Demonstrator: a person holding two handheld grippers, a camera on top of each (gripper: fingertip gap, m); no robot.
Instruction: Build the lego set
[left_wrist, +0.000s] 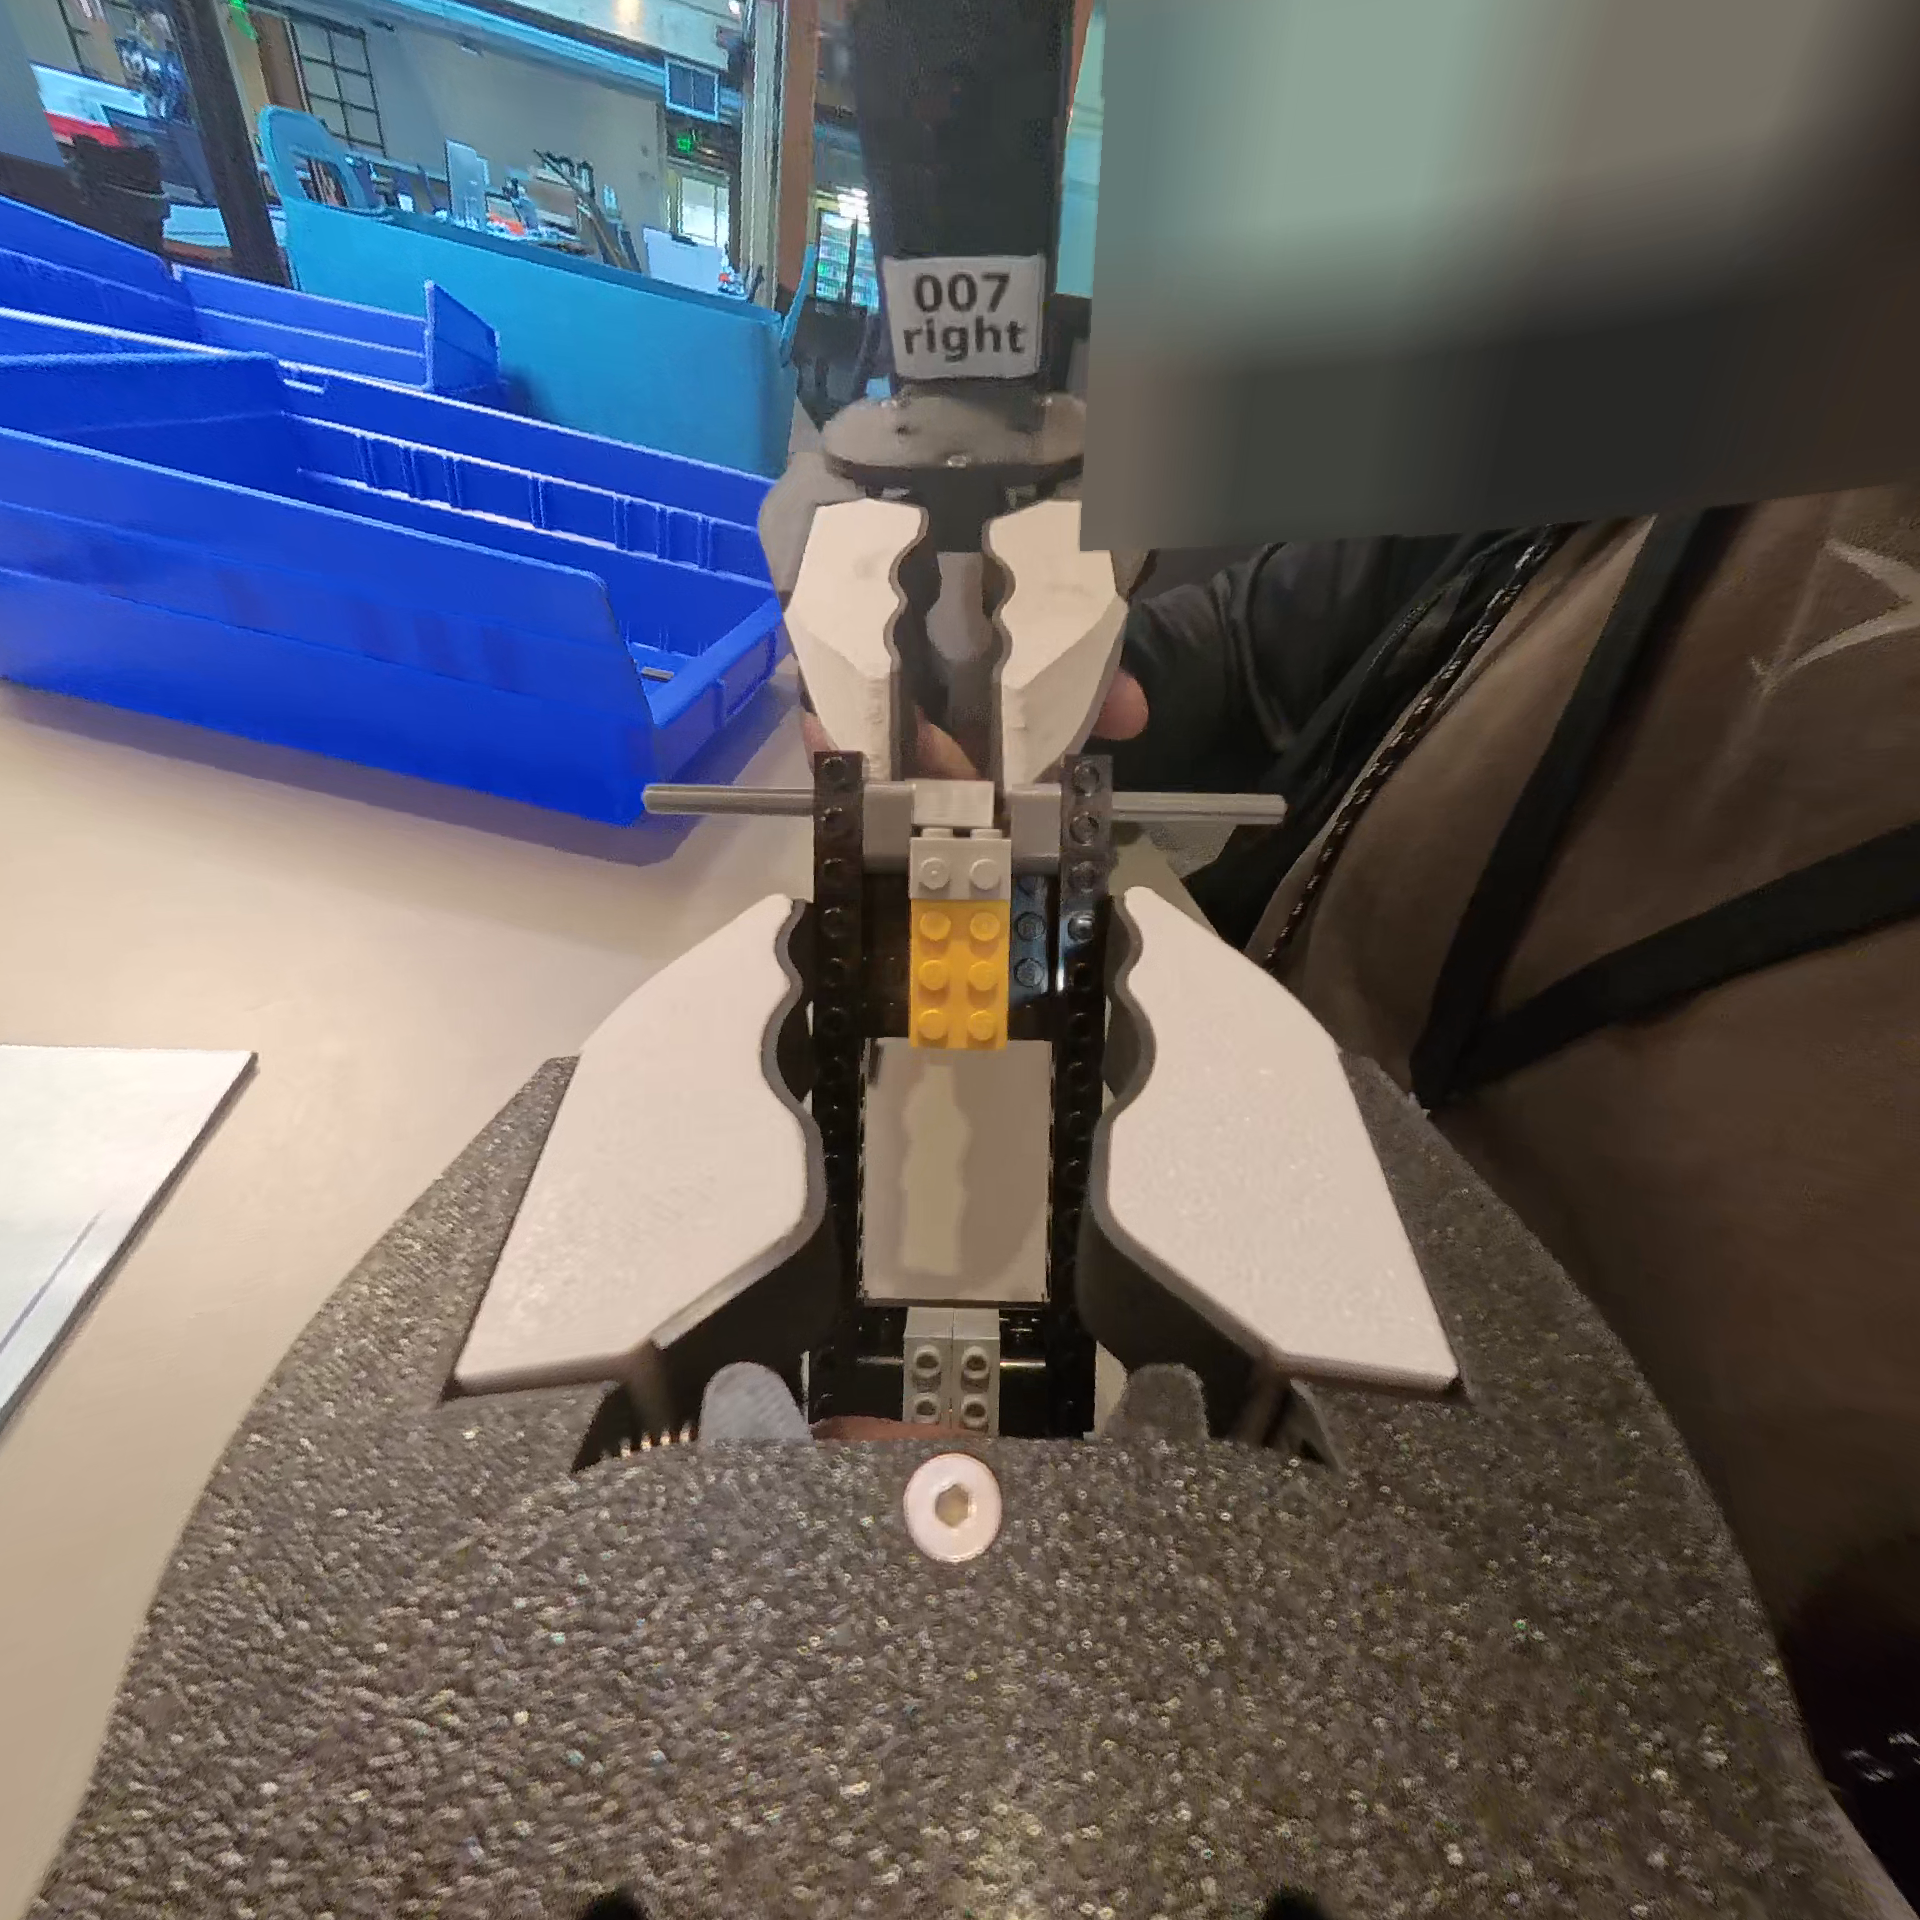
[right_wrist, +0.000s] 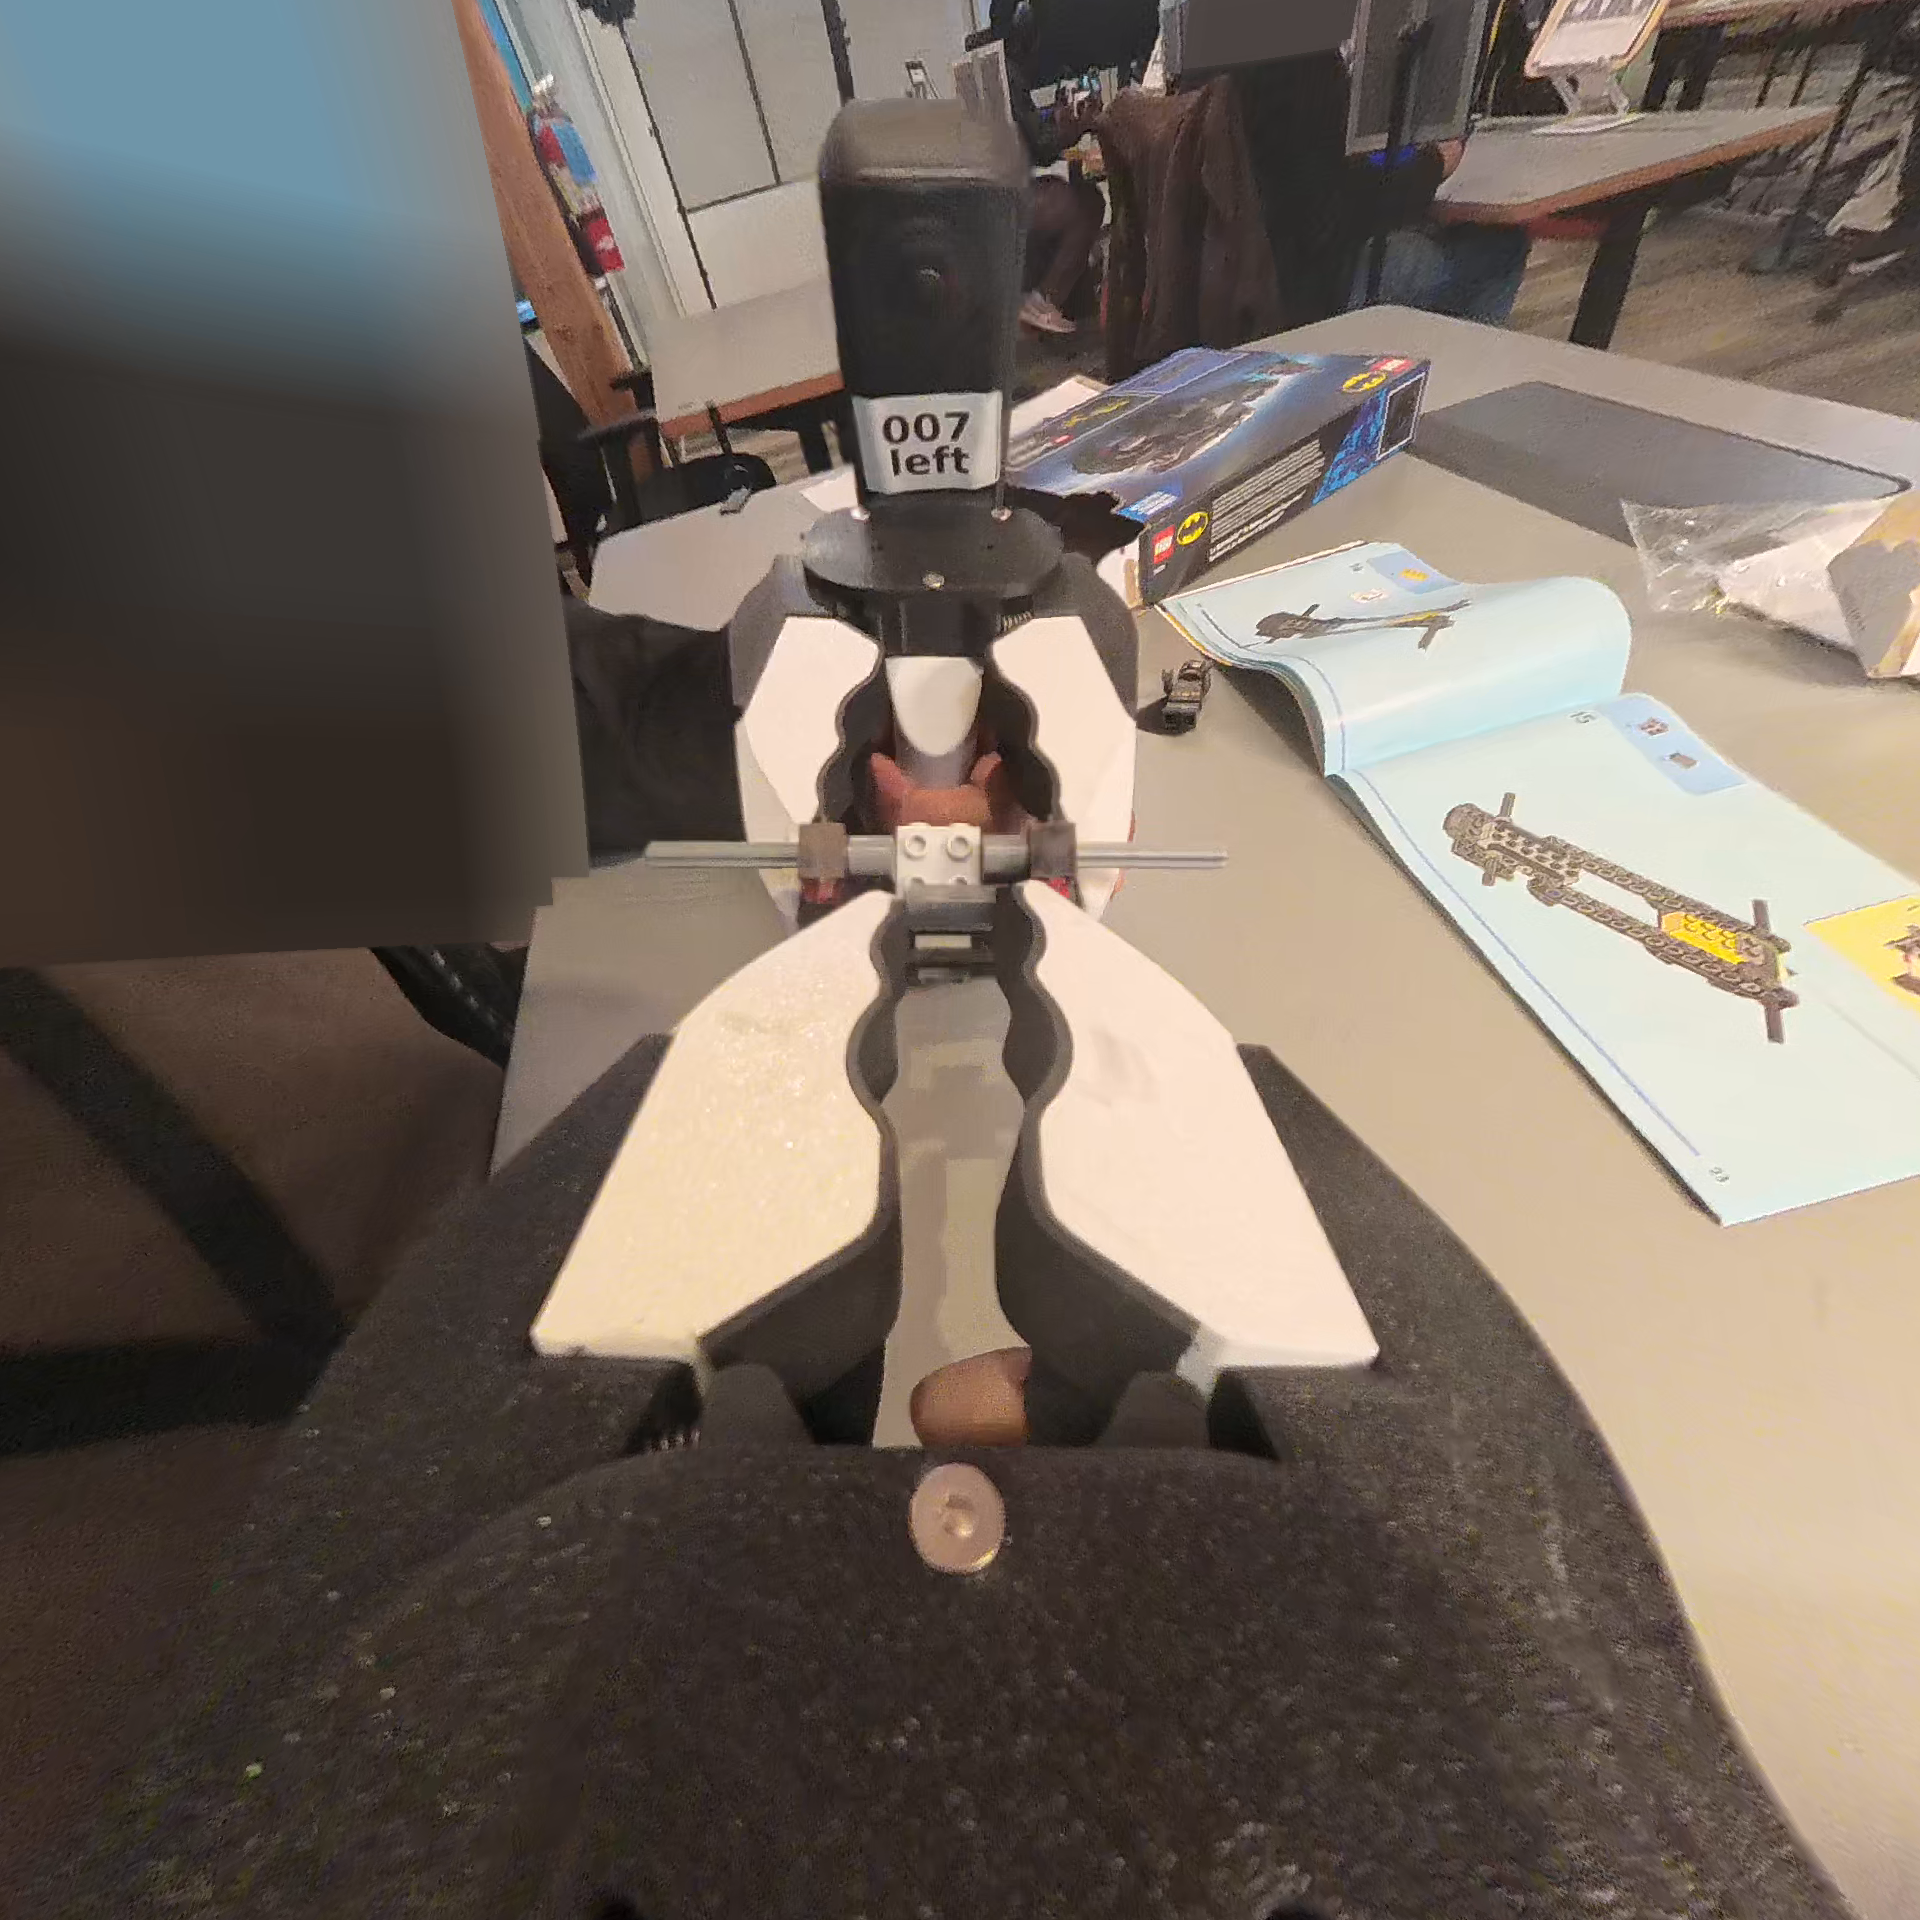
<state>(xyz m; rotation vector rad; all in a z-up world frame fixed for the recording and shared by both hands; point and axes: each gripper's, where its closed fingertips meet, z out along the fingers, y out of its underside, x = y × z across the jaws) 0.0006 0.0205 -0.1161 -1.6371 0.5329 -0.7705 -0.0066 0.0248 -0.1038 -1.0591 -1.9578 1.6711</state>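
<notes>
Black brick frame (left_wrist: 840, 997) up off the table, a yellow brick (left_wrist: 958, 975) and grey bricks seated between its two beams, a grey axle (left_wrist: 961, 805) across the far end; left gripper (left_wrist: 961, 997) clamps the beams from outside; right gripper (right_wrist: 951, 920) pinches the small grey piece (right_wrist: 940, 854) on the axle; an open instruction booklet (right_wrist: 1558, 831), a set box (right_wrist: 1247, 447) and blue bins (left_wrist: 364, 540) lie around on the table.

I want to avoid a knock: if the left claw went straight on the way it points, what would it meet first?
Probably the right claw, which faces it head-on at the far end of the black brick frame with yellow brick that the left claw grips; depth is unclear.
</notes>
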